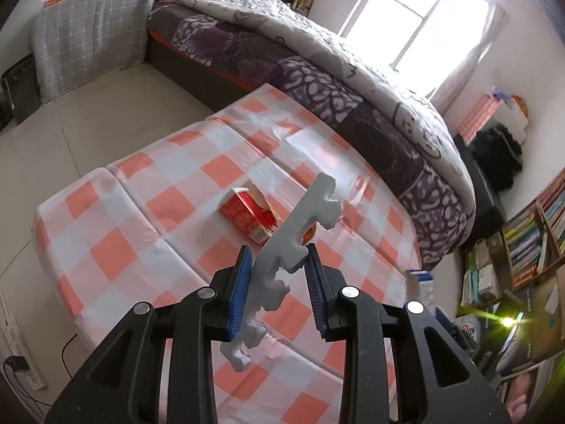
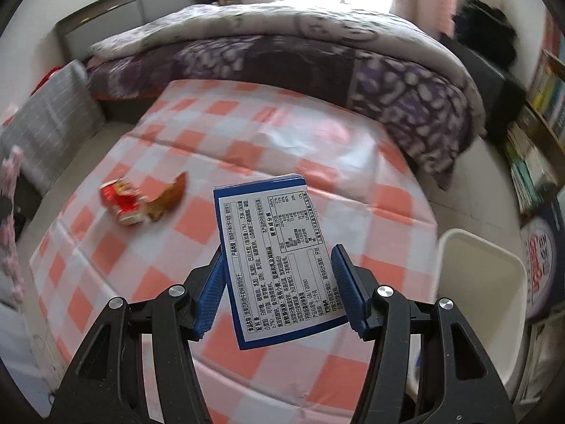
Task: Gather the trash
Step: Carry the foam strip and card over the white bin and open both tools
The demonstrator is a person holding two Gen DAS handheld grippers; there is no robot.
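Both loads lifted, drop-off due
Foam scrap (image 1: 300,233) is pinched by the left hand-held gripper (image 1: 279,282), blue box (image 2: 275,258) by the right hand-held gripper (image 2: 279,289); the white bin (image 2: 476,282) off the table's (image 2: 247,134) right edge is judged next.

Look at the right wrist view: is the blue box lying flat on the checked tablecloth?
No: the blue box is held between the right gripper fingers above the checked tablecloth.

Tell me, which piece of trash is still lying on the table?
The crumpled red box, lying on the checkered table. The blue box is up in the right gripper, and the white foam piece is in the left gripper.
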